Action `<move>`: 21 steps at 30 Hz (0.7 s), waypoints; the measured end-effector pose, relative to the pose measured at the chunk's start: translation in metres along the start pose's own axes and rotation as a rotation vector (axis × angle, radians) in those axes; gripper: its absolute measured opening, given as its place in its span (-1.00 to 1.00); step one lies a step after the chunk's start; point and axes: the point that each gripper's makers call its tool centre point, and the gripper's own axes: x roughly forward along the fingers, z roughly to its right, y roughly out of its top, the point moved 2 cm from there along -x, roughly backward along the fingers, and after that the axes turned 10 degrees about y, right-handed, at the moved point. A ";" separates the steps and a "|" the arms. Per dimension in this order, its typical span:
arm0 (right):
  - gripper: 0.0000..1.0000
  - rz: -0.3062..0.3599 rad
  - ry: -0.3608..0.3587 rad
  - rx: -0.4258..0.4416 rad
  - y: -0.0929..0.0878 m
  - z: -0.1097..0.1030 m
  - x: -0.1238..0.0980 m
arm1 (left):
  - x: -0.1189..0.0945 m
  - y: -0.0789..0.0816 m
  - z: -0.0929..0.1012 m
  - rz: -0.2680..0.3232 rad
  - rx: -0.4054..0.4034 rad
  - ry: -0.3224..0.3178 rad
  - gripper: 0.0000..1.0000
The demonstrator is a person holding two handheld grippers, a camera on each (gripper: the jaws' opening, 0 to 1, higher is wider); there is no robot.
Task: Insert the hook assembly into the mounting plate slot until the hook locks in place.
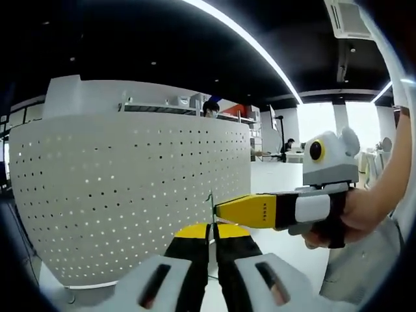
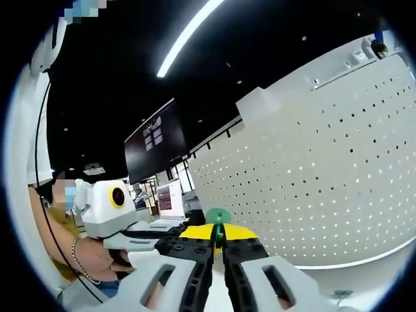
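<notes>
The left gripper (image 1: 212, 250) has its jaws pressed together on something thin and green, probably the hook assembly (image 1: 210, 198). The right gripper (image 2: 218, 250) is also closed, on a green piece (image 2: 218, 216). Both are held in the air, just beside the white perforated mounting plate (image 1: 130, 195). Nothing sits in a hole yet, so I judge the insertion and the locking are not yet done.

Right hand-held gripper (image 2: 218, 242) pinching green hook (image 2: 218, 216) beside pegboard (image 2: 325, 175)
</notes>
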 end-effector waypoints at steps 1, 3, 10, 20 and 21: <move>-0.97 0.002 0.001 0.001 0.000 0.000 0.000 | 0.000 0.000 0.000 0.002 -0.002 0.000 -0.96; -0.97 0.000 0.002 0.016 -0.001 0.000 0.001 | 0.000 0.000 -0.001 -0.002 -0.012 0.001 -0.97; -0.99 -0.011 -0.004 0.049 -0.002 -0.001 0.001 | -0.002 -0.002 -0.001 -0.005 -0.003 0.002 -0.97; -1.00 -0.035 -0.021 0.121 -0.002 0.002 0.000 | -0.002 -0.003 0.000 -0.020 -0.008 0.000 -0.96; -1.00 -0.040 -0.019 0.121 -0.003 0.000 0.001 | -0.002 -0.003 0.000 -0.020 -0.007 0.002 -0.95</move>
